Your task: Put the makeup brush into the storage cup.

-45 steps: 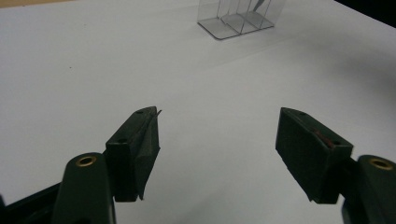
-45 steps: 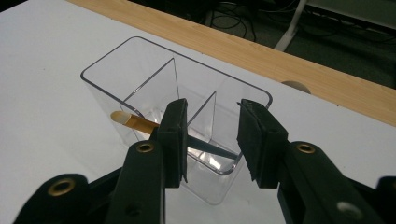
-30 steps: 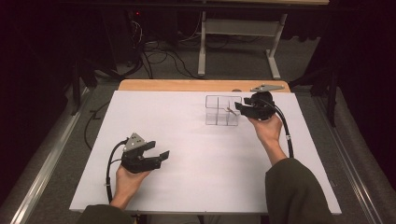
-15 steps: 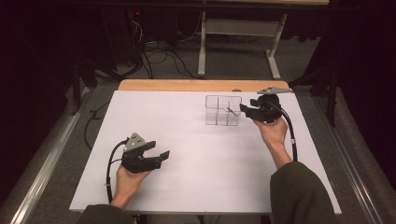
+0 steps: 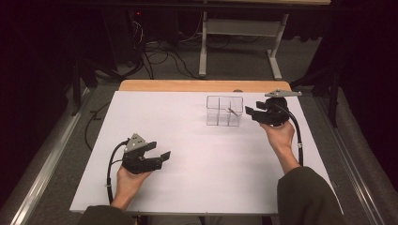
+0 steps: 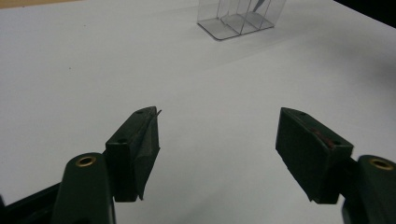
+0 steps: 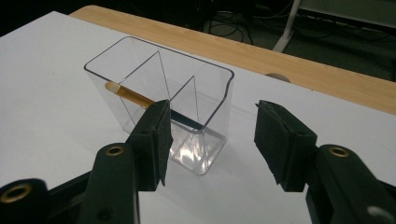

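A clear plastic box (image 5: 224, 111) with inner dividers stands on the white table top (image 5: 197, 140) at the back right. A thin brush (image 5: 231, 110) with a tan handle leans in one of its compartments. My right gripper (image 5: 249, 113) hovers just right of the box, its jaws apart and pointing at it. Those jaws have just been opening and nothing lies between them. In the right gripper view, the gripper (image 7: 212, 126) looks at the box (image 7: 205, 84) and the brush (image 7: 128, 95) close ahead. My left gripper (image 5: 159, 152) rests open and empty at the front left, with the box (image 6: 238, 21) far ahead in the left gripper view.
A wooden table edge (image 5: 202, 86) runs behind the white top, with a small grey disc (image 5: 238, 91) on it. Beyond, on the floor, stand a metal frame (image 5: 239, 42) and loose cables (image 5: 155, 51). Broad bare white surface lies between the two grippers.
My right gripper has drawn back to the right, away from the box, and its jaws stand wider. The brush stays in the box. The left gripper has not moved.
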The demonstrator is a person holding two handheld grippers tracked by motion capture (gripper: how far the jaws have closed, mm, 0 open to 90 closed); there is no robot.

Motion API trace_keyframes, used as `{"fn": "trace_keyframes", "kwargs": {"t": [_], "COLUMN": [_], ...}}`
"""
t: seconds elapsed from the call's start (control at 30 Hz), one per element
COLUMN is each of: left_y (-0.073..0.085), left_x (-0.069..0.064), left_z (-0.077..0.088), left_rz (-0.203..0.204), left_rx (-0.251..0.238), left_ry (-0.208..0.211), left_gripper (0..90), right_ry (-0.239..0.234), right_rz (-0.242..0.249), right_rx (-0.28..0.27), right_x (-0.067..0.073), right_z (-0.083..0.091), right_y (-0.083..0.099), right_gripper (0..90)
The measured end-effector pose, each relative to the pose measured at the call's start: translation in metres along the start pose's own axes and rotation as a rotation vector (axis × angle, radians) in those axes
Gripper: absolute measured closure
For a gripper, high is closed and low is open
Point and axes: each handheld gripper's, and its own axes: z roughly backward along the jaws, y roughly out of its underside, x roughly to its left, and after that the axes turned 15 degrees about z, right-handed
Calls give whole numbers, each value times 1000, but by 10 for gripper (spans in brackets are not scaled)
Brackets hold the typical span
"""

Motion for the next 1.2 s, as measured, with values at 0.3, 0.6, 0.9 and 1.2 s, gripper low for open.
{"fn": "trace_keyframes", "kwargs": {"t": [0.3,0.6,0.9,1.2], "left_y": [0,0,0,0], "left_x": [0,0,1,1], "left_z": [0,0,0,0], "left_rz": [3,5,11,12], "left_rx": [-3,-4,-4,-6], "left_ry": [1,0,2,3], "left_gripper": [307,307,307,306], "right_ry": [-6,-7,-12,-17], "right_rz": [-9,-20,-27,-40], "right_rx": [-14,-16,-17,-26], "right_x": [-2,-5,-7,-9], "right_z": [7,11,17,22], "right_y": [6,11,17,23], "right_gripper": [477,475,474,473]}}
